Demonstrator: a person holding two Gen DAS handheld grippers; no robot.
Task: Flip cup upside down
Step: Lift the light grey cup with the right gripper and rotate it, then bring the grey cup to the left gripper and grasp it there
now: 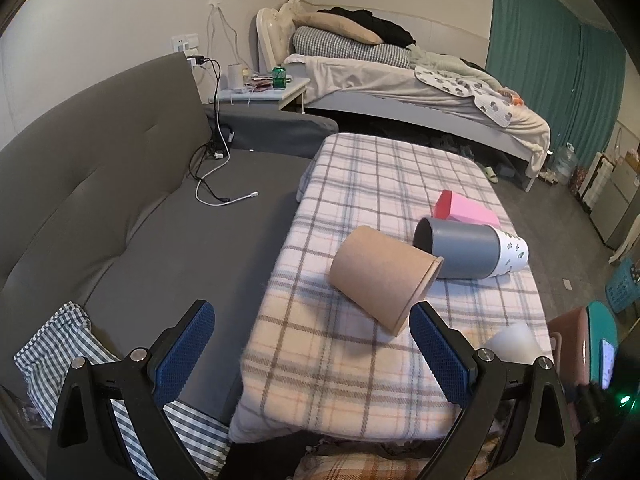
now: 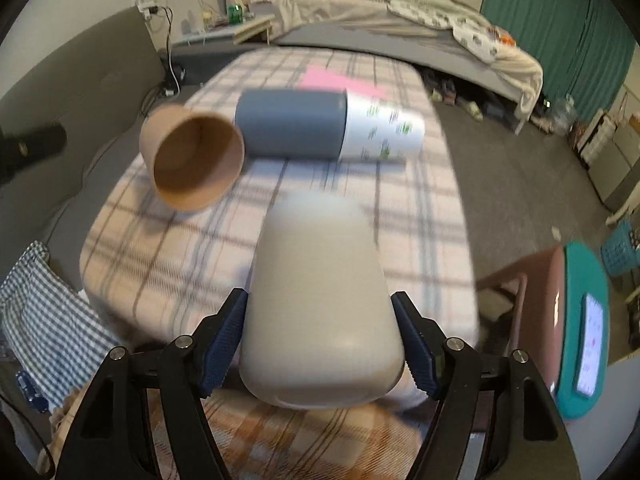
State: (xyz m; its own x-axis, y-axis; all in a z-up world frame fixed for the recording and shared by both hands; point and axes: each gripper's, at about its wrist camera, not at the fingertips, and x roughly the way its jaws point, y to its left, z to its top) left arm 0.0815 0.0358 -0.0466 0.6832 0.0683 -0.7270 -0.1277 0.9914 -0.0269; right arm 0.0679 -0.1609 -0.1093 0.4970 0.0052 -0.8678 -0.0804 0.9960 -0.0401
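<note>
Paper cup (image 1: 384, 276) left of tumbler (image 1: 468, 252), on blanket (image 1: 360, 360).

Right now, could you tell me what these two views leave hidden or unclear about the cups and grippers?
- White cup, right wrist view: motion-blurred, so firm contact with the right gripper is uncertain.
- White cup, left wrist view: partly hidden behind the open left gripper.
- Brown cup, left wrist view: inside faces away.
- Grey-sleeved cup, right wrist view: opening unseen; print blurred.

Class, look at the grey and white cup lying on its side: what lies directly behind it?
A pink box with a red end lies behind the grey and white cup on the plaid blanket. The cup hides the box's near side.
</note>
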